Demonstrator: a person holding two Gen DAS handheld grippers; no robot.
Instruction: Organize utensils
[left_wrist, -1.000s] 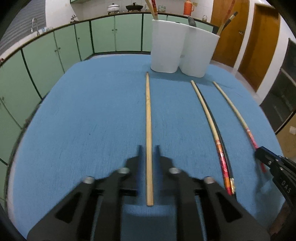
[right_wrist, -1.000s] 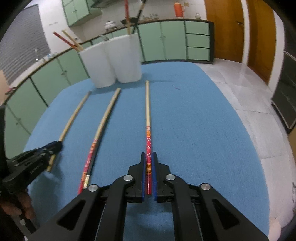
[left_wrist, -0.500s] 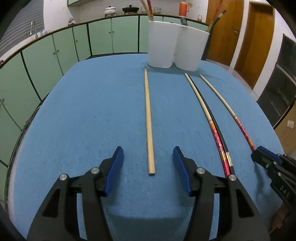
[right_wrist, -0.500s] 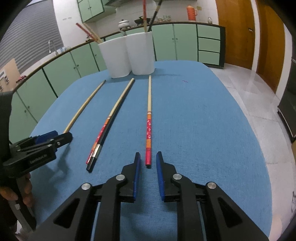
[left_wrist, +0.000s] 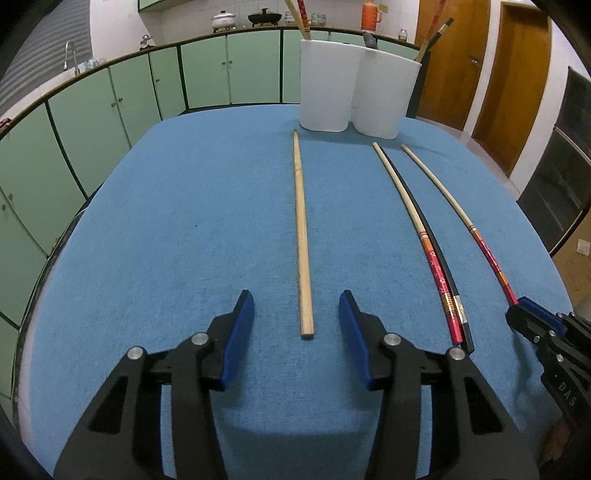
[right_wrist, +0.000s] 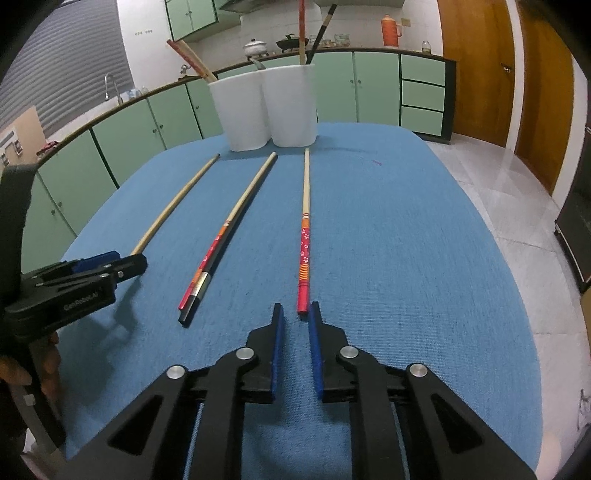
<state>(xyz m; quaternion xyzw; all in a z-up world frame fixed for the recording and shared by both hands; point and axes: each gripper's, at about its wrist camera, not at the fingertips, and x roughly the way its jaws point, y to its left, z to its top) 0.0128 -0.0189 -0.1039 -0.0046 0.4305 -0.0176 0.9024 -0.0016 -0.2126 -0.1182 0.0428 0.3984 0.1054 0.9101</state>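
Note:
A plain wooden chopstick (left_wrist: 301, 229) lies on the blue tablecloth (left_wrist: 184, 240). Its near end reaches between the fingers of my left gripper (left_wrist: 295, 295), whose jaws stand wide of it and are closing. A red-patterned chopstick (right_wrist: 304, 236) lies straight ahead of my right gripper (right_wrist: 295, 306). Its red end sits right at the fingertips; the jaws are narrowly apart, closing, and not pressing it. Between these two lie another red-patterned chopstick (left_wrist: 413, 221) and a black chopstick (left_wrist: 461, 314), side by side. Two white holders (left_wrist: 325, 85) (left_wrist: 384, 96) at the far edge hold several utensils.
Green cabinets (left_wrist: 129, 99) ring the table on the left and behind. Wooden doors (right_wrist: 480, 74) and tiled floor (right_wrist: 517, 203) are to the right. A hand (right_wrist: 22, 369) holds the left gripper (right_wrist: 122, 262) at the table's left edge.
Both grippers let go: the left jaws opened wide off the plain chopstick, the right jaws parted from the red one. Both grippers drew back, so each chopstick's end now lies at the fingertips.

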